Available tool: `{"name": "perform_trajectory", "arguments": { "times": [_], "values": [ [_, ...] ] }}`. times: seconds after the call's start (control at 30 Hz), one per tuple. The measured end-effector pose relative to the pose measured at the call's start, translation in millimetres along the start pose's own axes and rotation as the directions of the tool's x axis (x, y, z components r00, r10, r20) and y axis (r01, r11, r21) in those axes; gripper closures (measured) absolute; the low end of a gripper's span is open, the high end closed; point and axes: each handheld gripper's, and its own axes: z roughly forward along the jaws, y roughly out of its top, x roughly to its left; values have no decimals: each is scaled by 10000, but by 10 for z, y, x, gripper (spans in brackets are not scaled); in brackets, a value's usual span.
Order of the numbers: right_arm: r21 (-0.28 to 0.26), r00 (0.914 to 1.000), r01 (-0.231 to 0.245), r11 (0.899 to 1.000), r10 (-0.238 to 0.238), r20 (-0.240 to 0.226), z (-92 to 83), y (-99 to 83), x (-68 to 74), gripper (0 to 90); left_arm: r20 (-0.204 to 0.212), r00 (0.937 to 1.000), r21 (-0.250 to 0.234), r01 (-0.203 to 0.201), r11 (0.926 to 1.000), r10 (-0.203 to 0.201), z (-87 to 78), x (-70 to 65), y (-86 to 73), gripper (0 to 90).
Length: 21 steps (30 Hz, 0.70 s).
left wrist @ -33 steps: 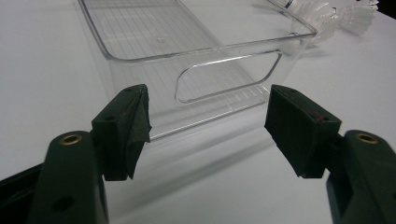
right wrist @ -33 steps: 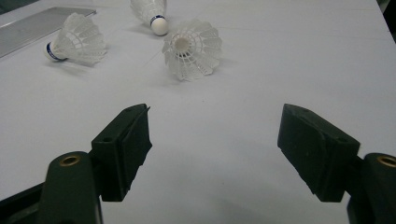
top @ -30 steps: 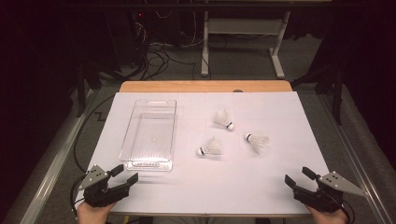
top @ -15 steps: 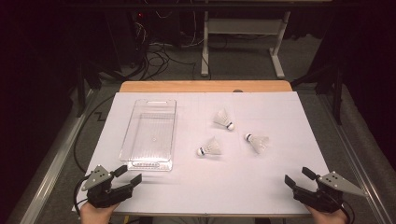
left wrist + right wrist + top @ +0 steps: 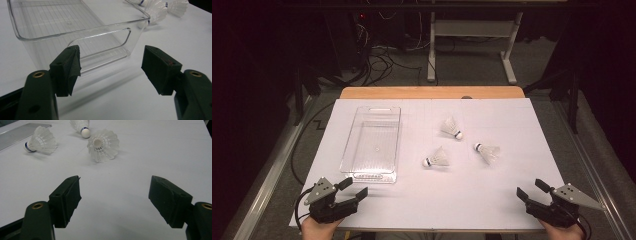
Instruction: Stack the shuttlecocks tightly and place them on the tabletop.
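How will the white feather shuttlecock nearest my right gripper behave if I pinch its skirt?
The white feather shuttlecock probably weighs little. Its thin skirt looks crushable, so gripping the cork end may be safer. Lying on its side, it would likely roll in an arc if nudged.

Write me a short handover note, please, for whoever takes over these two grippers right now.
Left gripper: open, holding nothing, at the near end of the clear bin.
Right gripper: open, holding nothing, at the near right corner of the table.
Three shuttlecocks lie on the table, right of the bin.
Done: nothing; the bin holds nothing.
Left: probably move each shuttlecock into the bin.
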Motion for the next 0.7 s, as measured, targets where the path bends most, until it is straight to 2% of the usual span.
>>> {"name": "perform_trajectory", "arguments": {
  "times": [0.7],
  "values": [
    [17,10000,45,10000,-45,-48,3,0,4,265,357,9991,111,-225,9997,221,84,-136,28,325]
  ]
}}
